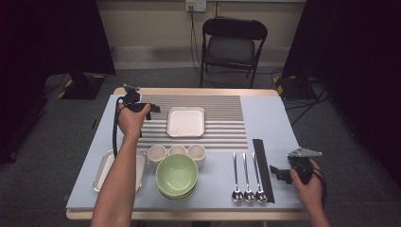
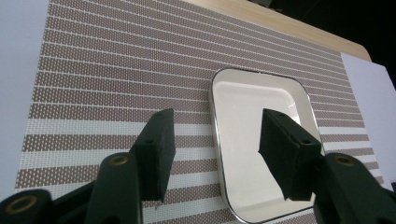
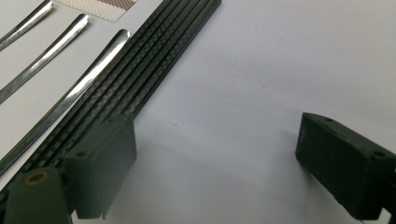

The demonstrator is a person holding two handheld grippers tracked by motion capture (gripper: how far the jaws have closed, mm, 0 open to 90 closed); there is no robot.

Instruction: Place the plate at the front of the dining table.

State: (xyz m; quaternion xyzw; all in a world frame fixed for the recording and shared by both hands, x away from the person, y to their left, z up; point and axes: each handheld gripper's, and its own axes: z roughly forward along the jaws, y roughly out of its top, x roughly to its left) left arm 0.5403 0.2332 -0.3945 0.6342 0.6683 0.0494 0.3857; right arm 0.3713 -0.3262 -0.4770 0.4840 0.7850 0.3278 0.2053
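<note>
Left gripper (image 1: pixel 152 110): jaws apart, empty, at the square plate's left rim.
Square plate (image 1: pixel 186 121): flat on the striped mat (image 1: pixel 227 132), apparently placed.
Right gripper (image 1: pixel 276 171): open, empty, beside the chopsticks (image 1: pixel 263 170).
Left to do: bowls (image 1: pixel 177 176), spoons (image 1: pixel 247 177), likely unset.

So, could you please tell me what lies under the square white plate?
The square white plate rests on the striped placemat, whose stripes show on all sides of it. The part of the mat beneath the plate is covered. The plate itself is empty.
</note>
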